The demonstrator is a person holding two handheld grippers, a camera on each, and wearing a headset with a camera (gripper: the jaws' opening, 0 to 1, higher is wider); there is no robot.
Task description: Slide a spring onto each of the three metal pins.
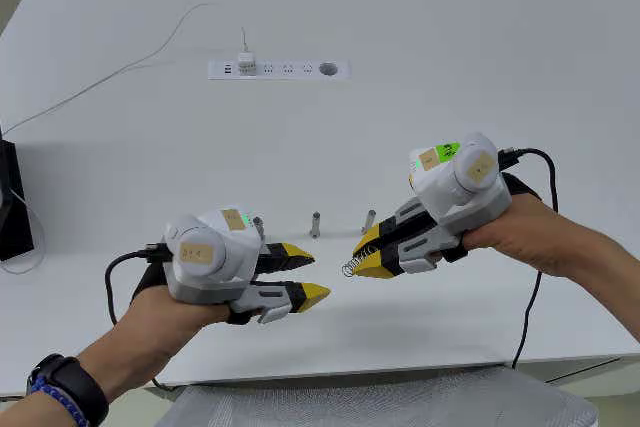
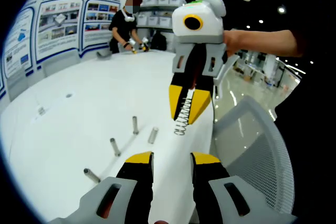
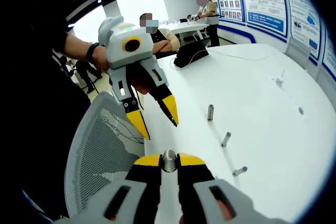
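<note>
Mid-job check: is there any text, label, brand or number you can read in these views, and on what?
Nothing is legible.
Left gripper, tan stickers: marks too small.
Right gripper, tan labels: too small.
Wall posters: blurred.
Power strip: no readable marking.
</note>
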